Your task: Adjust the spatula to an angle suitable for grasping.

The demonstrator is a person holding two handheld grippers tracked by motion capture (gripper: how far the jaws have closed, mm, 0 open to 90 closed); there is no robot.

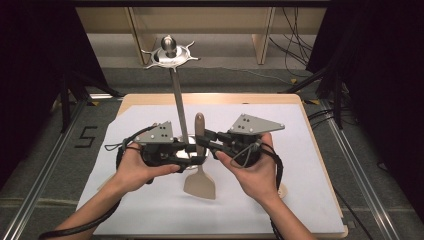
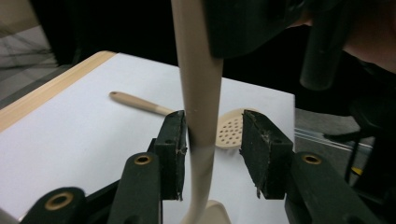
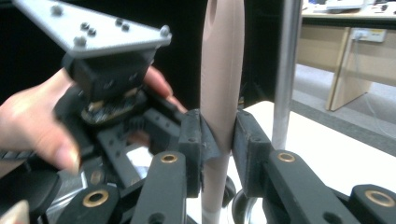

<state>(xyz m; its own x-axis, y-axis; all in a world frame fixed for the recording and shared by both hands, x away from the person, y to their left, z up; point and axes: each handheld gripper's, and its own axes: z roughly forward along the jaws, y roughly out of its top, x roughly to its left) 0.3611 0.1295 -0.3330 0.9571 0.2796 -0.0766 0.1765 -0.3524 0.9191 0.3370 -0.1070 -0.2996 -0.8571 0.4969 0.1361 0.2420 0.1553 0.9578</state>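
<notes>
Spatula (image 1: 199, 150) upright over counter (image 1: 300, 165), blade down, mid hand-over | right tongs (image 3: 218, 140) clamp its handle to bear it | left tongs (image 2: 212, 140) parted around the shaft, one pad touching, no squeeze | slotted spoon (image 2: 224, 128) lies behind, spare.

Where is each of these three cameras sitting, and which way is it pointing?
High view: above the person's side, looking forward and down on the table; both forearms, hands, left gripper and right gripper show.
Left gripper view: rides the left gripper, looking along its open jaws across the table to a slotted spoon.
Right gripper view: rides the right gripper, shut on the spatula; the left hand shows beyond.
Shared: all three see the spatula.
</notes>
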